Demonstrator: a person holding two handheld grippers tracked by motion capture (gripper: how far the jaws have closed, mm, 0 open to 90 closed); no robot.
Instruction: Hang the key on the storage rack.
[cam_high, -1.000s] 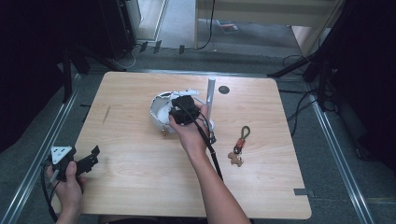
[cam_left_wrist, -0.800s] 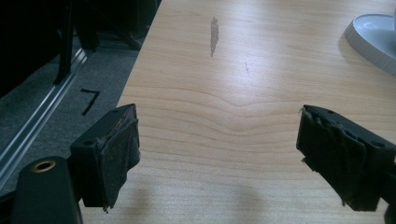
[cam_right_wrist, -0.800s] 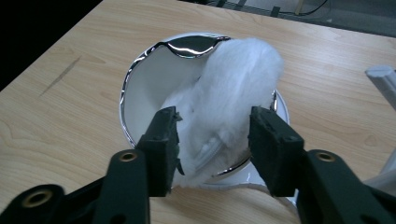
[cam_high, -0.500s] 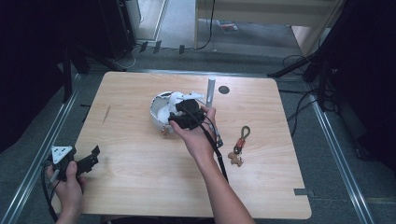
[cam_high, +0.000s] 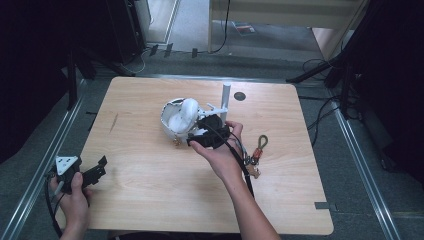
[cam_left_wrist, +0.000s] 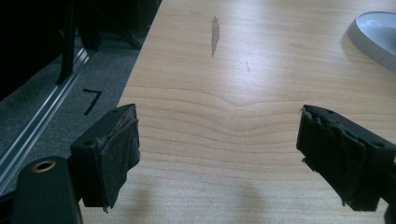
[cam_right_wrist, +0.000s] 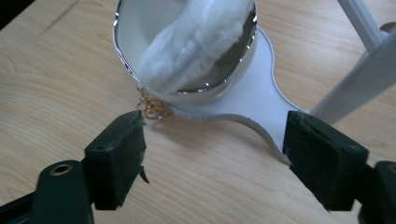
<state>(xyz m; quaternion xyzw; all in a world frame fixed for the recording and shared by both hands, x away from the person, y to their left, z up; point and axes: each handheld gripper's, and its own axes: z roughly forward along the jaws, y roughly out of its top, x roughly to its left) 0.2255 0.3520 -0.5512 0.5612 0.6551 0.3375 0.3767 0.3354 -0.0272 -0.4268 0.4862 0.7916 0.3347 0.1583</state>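
A round white dish (cam_high: 170, 122) with a shiny rim stands mid-table, and a fluffy white puff (cam_high: 186, 111) leans inside it. In the right gripper view the puff (cam_right_wrist: 196, 37) fills the dish (cam_right_wrist: 135, 28), a small gold chain (cam_right_wrist: 150, 108) hangs at its near rim, and a flat white base (cam_right_wrist: 243, 102) lies under it. My right gripper (cam_high: 192, 139) (cam_right_wrist: 215, 140) sits just in front of the dish; its jaws have just been opening and grip nothing. My left gripper (cam_high: 100, 167) (cam_left_wrist: 219, 144) rests open at the table's front left corner.
A white post on a stand (cam_high: 225, 97) (cam_right_wrist: 359, 70) rises just right of the dish. A keychain with a loop (cam_high: 257, 150) lies right of my right hand. A dark round hole (cam_high: 240, 96) marks the far side. The table's left edge (cam_left_wrist: 135, 88) drops to the floor.
My right gripper has drawn back from over the dish toward the near right with its jaws spreading, and the white puff now shows uncovered in the dish. The left gripper has not moved.
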